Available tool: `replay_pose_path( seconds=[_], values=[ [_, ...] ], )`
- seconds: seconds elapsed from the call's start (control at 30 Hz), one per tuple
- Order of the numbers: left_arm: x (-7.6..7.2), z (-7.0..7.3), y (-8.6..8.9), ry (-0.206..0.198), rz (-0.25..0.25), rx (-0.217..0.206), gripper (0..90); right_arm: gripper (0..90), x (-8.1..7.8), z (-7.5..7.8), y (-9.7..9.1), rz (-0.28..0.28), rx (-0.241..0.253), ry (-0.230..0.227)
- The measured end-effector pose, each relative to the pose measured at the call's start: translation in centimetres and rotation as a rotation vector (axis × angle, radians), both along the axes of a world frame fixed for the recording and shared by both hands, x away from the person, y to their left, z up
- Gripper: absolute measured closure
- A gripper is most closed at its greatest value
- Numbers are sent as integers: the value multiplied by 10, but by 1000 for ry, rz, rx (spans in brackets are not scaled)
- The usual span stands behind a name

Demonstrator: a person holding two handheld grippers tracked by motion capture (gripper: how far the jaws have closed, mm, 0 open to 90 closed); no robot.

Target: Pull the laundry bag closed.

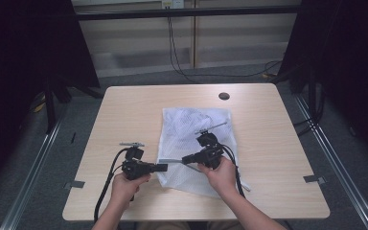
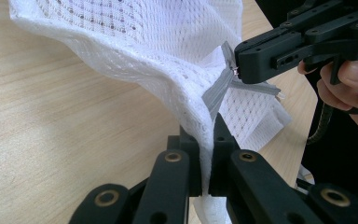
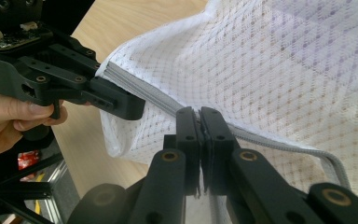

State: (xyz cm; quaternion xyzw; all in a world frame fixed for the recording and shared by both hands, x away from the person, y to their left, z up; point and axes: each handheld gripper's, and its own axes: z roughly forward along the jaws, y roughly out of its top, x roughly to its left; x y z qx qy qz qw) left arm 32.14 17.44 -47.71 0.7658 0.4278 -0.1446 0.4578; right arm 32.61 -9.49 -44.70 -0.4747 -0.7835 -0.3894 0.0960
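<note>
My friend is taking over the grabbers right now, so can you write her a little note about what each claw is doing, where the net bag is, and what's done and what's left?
Left claw: shut on the edge of the white mesh bag, next to the end of the grey zipper.
Right claw: shut on the zipper, apparently at its pull, a little way along from the left claw.
Bag: lies on the wooden table, its near edge lifted between the two claws.
Done: both grips are set.
Left: probably hold the left claw steady and slide the right one along the zipper. How far it is open or closed, I cannot tell.
</note>
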Motion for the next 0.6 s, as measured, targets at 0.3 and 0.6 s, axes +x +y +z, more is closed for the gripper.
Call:
replay_pose_path(
  seconds=[0.3,0.6],
  values=[
    [0,1,0,4,0,-7,884,867,0,1,-3,-9,-6,-4],
    [0,1,0,1,2,-3,885,867,0,2,-5,-11,-18,-6]
  ],
)
